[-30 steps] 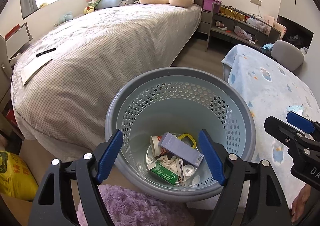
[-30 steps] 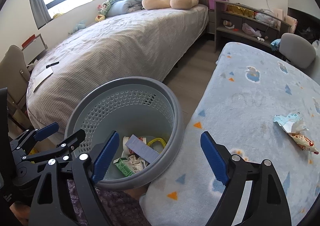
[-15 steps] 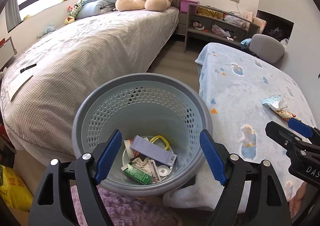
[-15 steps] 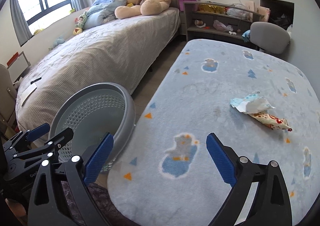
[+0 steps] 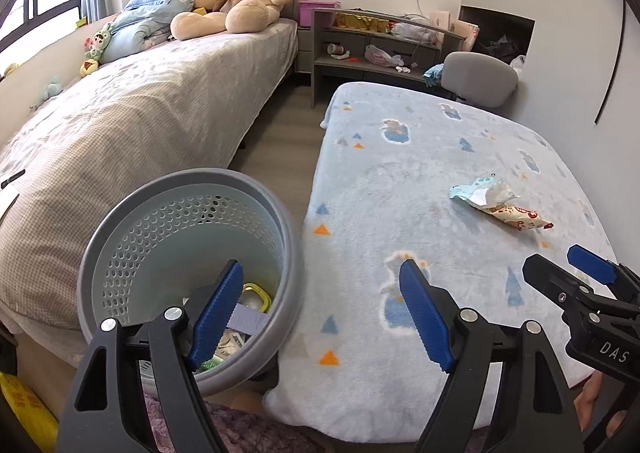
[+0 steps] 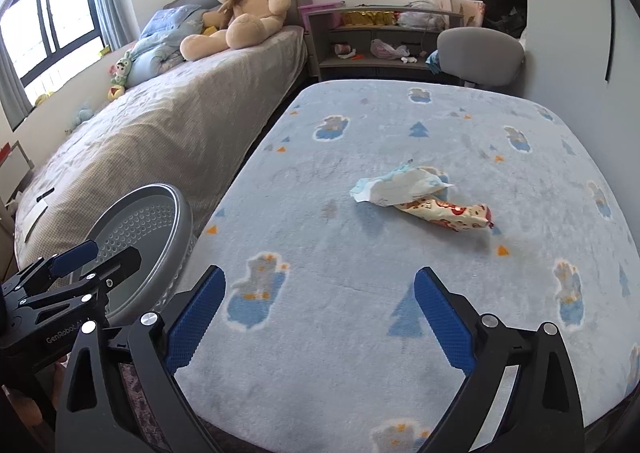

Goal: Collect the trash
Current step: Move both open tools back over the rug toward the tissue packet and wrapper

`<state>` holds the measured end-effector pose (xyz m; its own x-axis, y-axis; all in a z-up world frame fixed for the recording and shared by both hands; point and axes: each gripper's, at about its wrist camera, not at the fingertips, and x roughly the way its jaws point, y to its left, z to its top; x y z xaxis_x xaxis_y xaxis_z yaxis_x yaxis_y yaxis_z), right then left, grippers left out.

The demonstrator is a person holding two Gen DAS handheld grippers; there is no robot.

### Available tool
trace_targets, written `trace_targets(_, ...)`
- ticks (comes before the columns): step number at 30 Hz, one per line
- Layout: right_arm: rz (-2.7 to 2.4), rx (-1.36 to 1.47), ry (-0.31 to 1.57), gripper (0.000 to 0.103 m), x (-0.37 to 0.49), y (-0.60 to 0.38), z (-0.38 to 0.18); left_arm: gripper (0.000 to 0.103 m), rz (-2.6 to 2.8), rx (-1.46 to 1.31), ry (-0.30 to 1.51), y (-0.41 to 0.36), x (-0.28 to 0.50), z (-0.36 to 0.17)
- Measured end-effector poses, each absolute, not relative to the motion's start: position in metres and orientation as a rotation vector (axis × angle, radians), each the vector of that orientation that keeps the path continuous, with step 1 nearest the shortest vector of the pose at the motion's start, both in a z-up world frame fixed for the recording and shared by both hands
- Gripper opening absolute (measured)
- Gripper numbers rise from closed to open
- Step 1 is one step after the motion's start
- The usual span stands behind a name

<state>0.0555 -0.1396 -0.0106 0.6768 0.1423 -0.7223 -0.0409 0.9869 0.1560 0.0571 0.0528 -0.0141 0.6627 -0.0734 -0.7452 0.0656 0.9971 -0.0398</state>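
Trash-filled basket (image 5: pixel 120 249) beside blanket (image 5: pixel 400 181)

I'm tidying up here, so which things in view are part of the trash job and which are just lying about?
Job: crumpled wrapper, snack packet, trash basket.
Lying about: teddy bear, small toys, chair, shelf clutter.

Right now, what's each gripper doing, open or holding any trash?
Left gripper: open, holding nothing, partly over the basket.
Right gripper: open, holding nothing, short of the wrappers.
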Motion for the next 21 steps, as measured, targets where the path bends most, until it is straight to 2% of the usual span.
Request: trace_targets(21, 0.005, 0.193, 0.822, 0.094, 0.061, -0.238, -0.019, 0.077, -0.162, 0.038, 0.869, -0.032, 0.077, -0.016)
